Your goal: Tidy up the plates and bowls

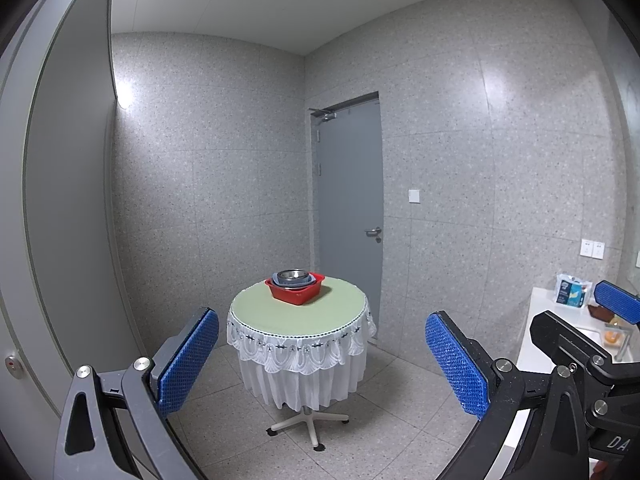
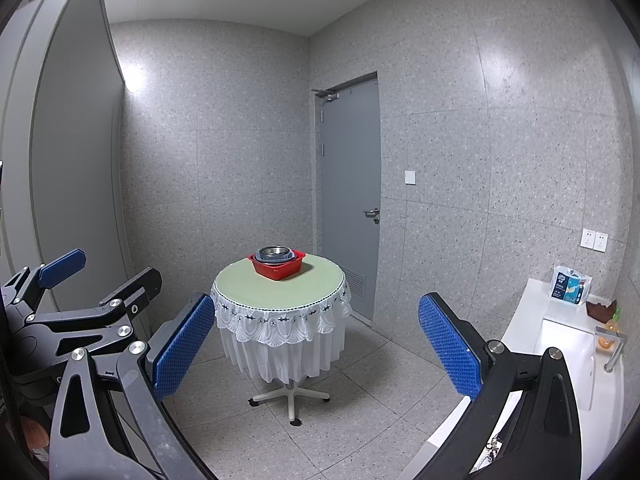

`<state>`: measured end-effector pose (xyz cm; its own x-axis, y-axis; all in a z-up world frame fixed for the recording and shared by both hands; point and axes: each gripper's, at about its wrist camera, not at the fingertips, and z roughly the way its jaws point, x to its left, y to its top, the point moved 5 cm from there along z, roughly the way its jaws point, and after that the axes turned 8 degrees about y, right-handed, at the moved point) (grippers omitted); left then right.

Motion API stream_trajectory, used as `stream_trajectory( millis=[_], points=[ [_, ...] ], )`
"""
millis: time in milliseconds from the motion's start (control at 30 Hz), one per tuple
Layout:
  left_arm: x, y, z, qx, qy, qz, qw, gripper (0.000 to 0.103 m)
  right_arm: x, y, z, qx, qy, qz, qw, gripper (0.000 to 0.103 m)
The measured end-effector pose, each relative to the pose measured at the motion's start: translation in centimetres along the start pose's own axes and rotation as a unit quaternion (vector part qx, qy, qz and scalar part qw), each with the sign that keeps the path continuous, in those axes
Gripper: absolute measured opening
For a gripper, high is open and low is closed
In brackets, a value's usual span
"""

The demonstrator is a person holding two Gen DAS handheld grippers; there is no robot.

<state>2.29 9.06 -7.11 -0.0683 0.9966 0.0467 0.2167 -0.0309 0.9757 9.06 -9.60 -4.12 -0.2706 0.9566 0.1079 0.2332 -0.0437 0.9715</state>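
A red plastic basin [image 1: 295,290] stands at the far side of a small round table [image 1: 298,312] with a green top and white lace cloth. Stacked bowls [image 1: 292,278], a metal one on top of grey-blue ones, sit inside it. The basin [image 2: 278,265] and bowls [image 2: 275,253] also show in the right wrist view on the table [image 2: 280,290]. My left gripper [image 1: 322,364] is open and empty, held well short of the table. My right gripper [image 2: 316,348] is open and empty, beside the left one.
A grey door [image 1: 348,220] is shut behind the table. A white counter with a sink [image 2: 568,344], a tap [image 2: 614,344], a tissue pack [image 2: 570,286] and small items stands at the right. A grey partition [image 1: 68,200] runs along the left. The floor is speckled tile.
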Motion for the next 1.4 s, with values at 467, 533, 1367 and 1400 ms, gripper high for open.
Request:
stream_trajectory(
  millis=[467, 533, 1367, 1400],
  points=[
    [-0.6, -0.2, 2.0, 0.006, -0.007, 0.000, 1.0000, 0.102, 0.0, -0.5, 0.8, 0.005, -0.009, 0.001, 1.000, 0.103],
    [-0.7, -0.2, 2.4, 0.007, -0.008, 0.000, 0.9999, 0.102, 0.0, -0.5, 1.1, 0.007, -0.010, 0.002, 1.000, 0.103],
    [-0.2, 1.0, 8.8, 0.012, -0.018, 0.009, 0.9997, 0.102, -1.5, -0.5, 5.2, 0.017, -0.022, 0.013, 1.000, 0.103],
    [-0.2, 1.0, 9.2, 0.012, -0.018, 0.010, 0.9997, 0.102, -1.5, -0.5, 5.3, 0.018, -0.023, 0.013, 0.999, 0.103]
  ],
)
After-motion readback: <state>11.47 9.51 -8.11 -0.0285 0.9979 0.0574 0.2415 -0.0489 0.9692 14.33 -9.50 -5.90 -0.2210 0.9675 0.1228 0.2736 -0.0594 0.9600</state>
